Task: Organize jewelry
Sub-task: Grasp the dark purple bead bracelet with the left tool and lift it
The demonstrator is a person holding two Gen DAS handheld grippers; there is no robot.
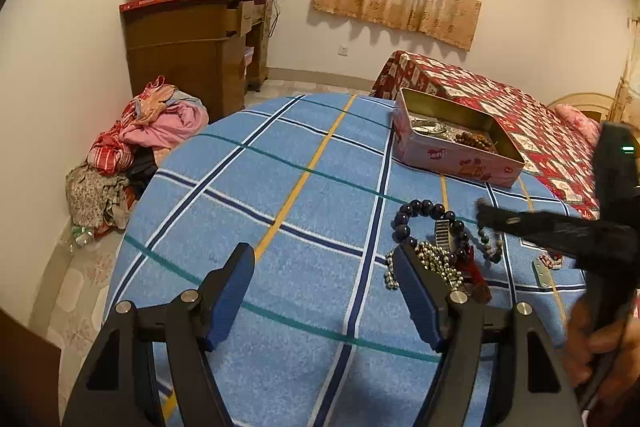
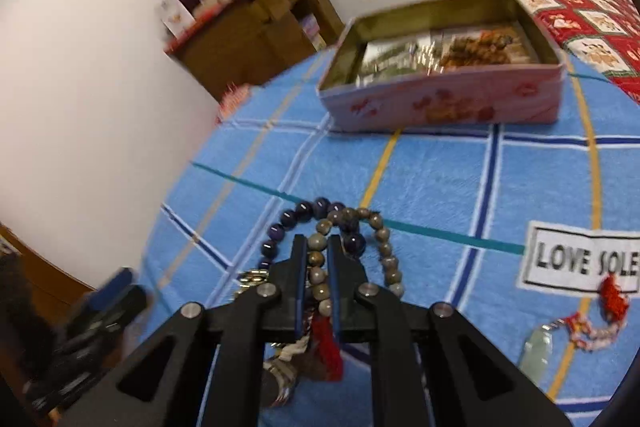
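A pile of jewelry lies on the blue plaid cloth: a dark purple bead bracelet, a silver bead chain, and a grey-brown bead bracelet. My right gripper is shut on the grey-brown bead bracelet; it shows blurred in the left wrist view. My left gripper is open and empty, its right finger beside the pile. An open pink tin holding a brown bead bracelet and silver pieces stands farther back, also in the right wrist view.
A red braided cord with a pale jade pendant lies at the right by a "LOVE SOLE" label. A red patterned bed is behind the tin. A clothes heap and a wooden desk stand left.
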